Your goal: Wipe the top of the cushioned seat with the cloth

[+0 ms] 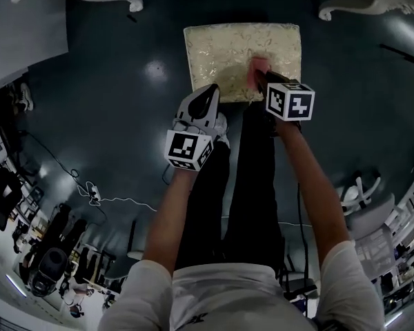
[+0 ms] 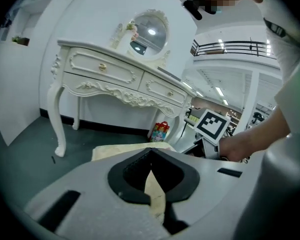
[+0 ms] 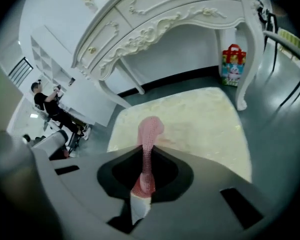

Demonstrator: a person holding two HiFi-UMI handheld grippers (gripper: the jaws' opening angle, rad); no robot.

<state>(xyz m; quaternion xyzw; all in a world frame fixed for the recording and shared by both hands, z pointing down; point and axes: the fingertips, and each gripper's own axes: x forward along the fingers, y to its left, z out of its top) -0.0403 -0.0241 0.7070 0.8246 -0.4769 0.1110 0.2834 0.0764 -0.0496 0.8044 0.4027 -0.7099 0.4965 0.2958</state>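
From the head view, we see the cream, floral-patterned square cushioned seat (image 1: 221,47) standing on the dark floor (image 1: 110,116), just ahead of the person's legs. The right gripper (image 1: 262,78) reaches over the seat's near edge, right of middle, with the small pink cloth (image 1: 259,66) at its tip over the fabric. The left gripper (image 1: 210,92) hangs just short of the near edge, at the seat's left part, and carries nothing.

In the left gripper view, we find the fingers together with nothing between them; only a sliver of the seat shows through below. Beyond stands the white carved dressing table (image 2: 105,74) with its oval mirror (image 2: 149,31).

In the right gripper view, the fingers are clamped on the pink cloth, which stands up from them as a narrow folded strip, with most of the seat top spread out beyond. We cannot tell here whether the cloth's tip presses on the fabric or only hovers above it.

We judge the wiping has barely covered the top. To do it well, we would tilt the right gripper down so that a broad face of the cloth lies on the cushion, not its thin edge, then sweep in overlapping passes from the near edge to the far one, light enough that the fingers do not drag on the weave. The left gripper could rest on the near left corner if the seat slides
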